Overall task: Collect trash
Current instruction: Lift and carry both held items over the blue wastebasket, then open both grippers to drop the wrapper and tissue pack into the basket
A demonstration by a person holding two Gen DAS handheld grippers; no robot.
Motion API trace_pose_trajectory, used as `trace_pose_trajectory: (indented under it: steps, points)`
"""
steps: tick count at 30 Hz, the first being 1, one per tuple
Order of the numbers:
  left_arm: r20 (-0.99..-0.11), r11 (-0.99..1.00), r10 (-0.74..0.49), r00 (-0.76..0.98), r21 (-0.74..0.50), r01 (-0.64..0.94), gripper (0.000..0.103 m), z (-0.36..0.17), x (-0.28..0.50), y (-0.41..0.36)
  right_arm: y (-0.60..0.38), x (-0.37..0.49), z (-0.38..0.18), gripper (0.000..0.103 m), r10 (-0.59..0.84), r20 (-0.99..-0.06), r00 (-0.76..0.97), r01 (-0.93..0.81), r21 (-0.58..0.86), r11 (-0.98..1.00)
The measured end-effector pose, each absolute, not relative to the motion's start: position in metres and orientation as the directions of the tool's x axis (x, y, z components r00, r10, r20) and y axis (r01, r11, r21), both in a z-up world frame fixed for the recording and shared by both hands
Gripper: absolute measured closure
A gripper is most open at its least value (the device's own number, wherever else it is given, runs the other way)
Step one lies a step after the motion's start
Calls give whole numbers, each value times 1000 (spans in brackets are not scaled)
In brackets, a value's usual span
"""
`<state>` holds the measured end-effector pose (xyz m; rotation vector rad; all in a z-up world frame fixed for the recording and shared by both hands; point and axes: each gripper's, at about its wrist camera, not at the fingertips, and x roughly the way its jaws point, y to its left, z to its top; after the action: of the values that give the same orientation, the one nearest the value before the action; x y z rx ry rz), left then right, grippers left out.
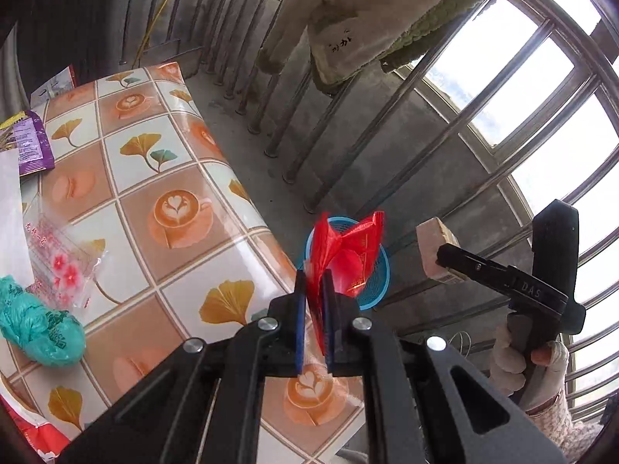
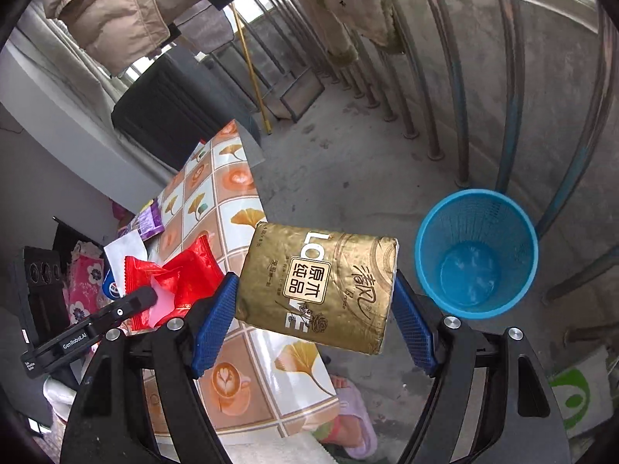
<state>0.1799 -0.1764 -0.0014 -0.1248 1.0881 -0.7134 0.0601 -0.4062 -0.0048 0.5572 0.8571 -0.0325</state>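
My left gripper is shut on a red plastic wrapper and holds it in the air past the table edge, in line with the blue mesh bin below. In the right wrist view the red wrapper shows at the left in the left gripper. My right gripper is shut on a gold tissue pack, held above the floor just left of the blue bin, which looks empty. In the left wrist view the right gripper holds the tissue pack at the right.
The tiled-pattern table carries a green bag, a clear flowered wrapper, a purple packet and white paper. Metal railing bars and a concrete wall stand behind the bin. Pink slippers lie on the floor.
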Motion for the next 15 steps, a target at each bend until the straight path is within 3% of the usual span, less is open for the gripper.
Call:
trace_pose_trajectory:
  steps: [5,7,8,9,15]
  points:
    - [-791,719,-588,171,-414,558,94,-35,222,-293,-490,68,-29,27,116,-709,695,429,538,726]
    - [-804,700,-581,130,-412,583,82,-55,233,-335,-517,76,-47,22,91,-720,687,486,549,680]
    - [-815,702,-567,122,-400,590,64,-69,238,-354,-529,80,-56,20,71,-733,676,522,545,656]
    - [-823,706,-555,119,-390,591,52,-77,240,-364,-536,83,-64,20,56,-745,665,546,537,643]
    - [-814,706,-568,120,-408,578,46,-89,241,-360,-535,76,-67,20,-17,-754,656,575,485,659]
